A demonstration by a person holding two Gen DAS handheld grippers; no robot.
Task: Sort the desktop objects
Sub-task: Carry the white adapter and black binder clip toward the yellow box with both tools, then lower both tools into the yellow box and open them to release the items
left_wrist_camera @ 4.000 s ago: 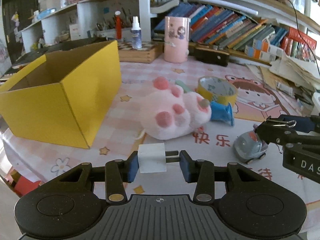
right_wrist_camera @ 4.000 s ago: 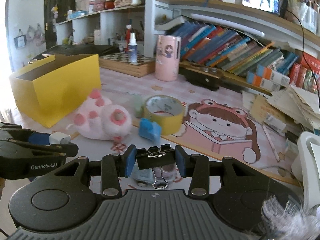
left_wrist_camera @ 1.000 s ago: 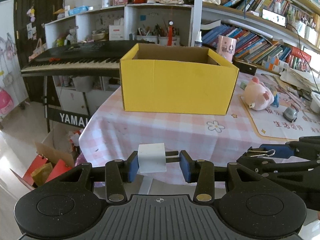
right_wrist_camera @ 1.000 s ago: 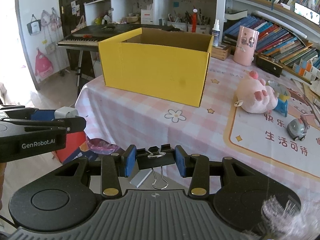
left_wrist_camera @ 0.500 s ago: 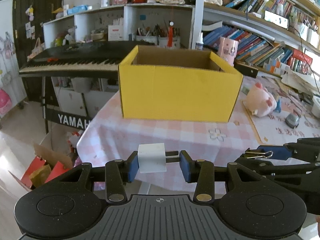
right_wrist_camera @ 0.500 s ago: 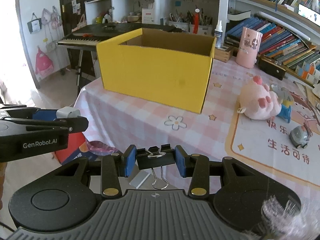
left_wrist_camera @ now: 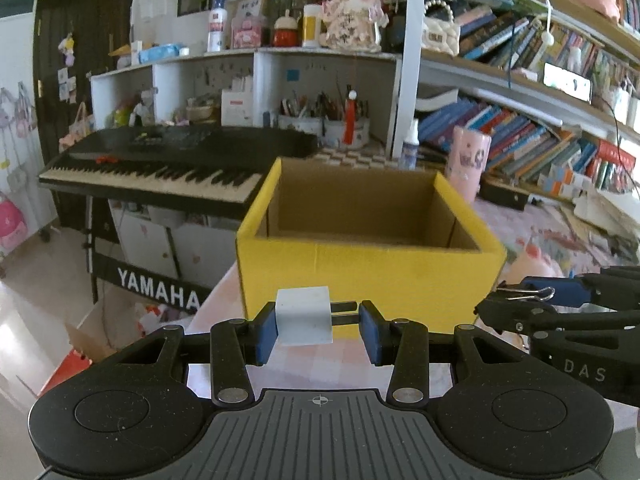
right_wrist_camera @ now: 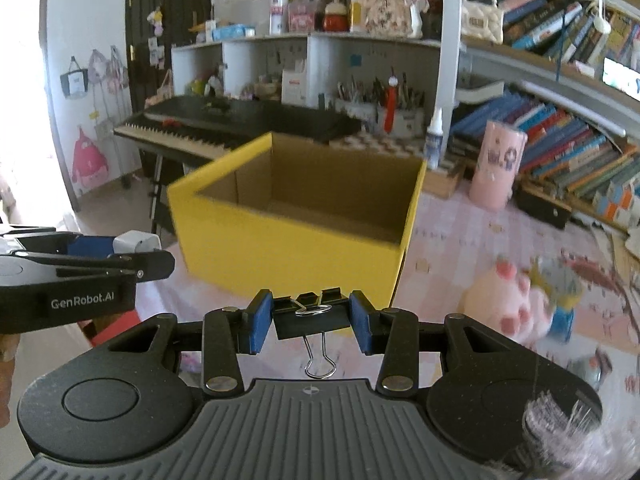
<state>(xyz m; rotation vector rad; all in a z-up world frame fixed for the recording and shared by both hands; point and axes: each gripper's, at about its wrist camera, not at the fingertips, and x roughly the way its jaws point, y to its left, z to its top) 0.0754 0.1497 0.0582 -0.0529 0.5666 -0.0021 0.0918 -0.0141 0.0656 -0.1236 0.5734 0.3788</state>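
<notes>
From my left wrist, my left gripper (left_wrist_camera: 319,326) clamps a white charger plug (left_wrist_camera: 304,315), prongs pointing right, just before the near wall of the open yellow box (left_wrist_camera: 368,268). The box hides most of the tabletop (left_wrist_camera: 532,220); a pink plush beyond its right corner is only a blur. My right gripper (left_wrist_camera: 520,300) enters from the right, its load mostly hidden.

From my right wrist, my right gripper (right_wrist_camera: 311,322) plainly pinches a black binder clip (right_wrist_camera: 312,316), wire handle hanging down. Here the pink plush (right_wrist_camera: 508,300) lies in the open at the right, smeared, with a blue toy (right_wrist_camera: 562,320) beside it. My left gripper's plug shows only as a corner.
</notes>
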